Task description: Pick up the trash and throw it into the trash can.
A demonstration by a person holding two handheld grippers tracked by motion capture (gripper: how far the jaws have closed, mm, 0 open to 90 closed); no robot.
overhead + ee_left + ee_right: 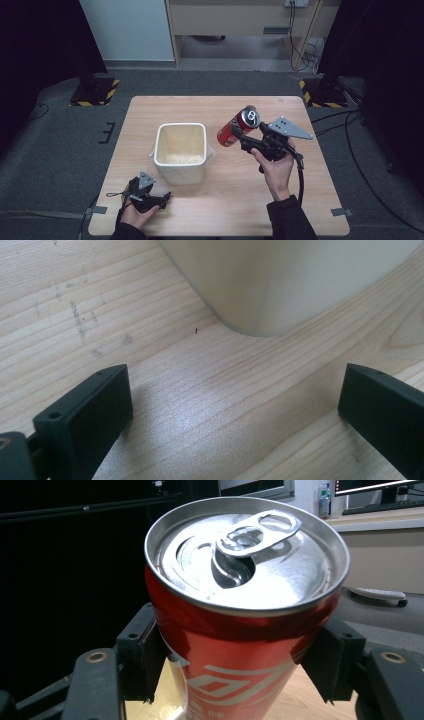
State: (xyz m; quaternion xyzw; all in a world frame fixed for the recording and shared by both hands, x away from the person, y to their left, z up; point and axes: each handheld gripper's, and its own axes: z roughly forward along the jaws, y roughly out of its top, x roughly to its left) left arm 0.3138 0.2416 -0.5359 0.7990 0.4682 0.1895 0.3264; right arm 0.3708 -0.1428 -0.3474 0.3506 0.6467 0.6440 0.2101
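A red drink can (236,127) with an opened silver top hangs tilted above the table, just right of the white square bin (180,131). My right gripper (240,134) is shut on it. In the right gripper view the can (240,645) sits between both black pads (142,655), pressed at its sides, with the pull tab lifted. My left gripper (162,199) rests low at the table's near left, in front of the bin, jaws open. In the left gripper view its gripper (235,410) has bare wood between the jaws and the bin's rounded corner (270,285) just ahead.
The wooden table (310,210) has bare room to the right and front. The bin holds a pale lining. Grey carpet surrounds the table, with stand bases marked in yellow and black (95,90) at the back corners and cables (345,125) trailing right.
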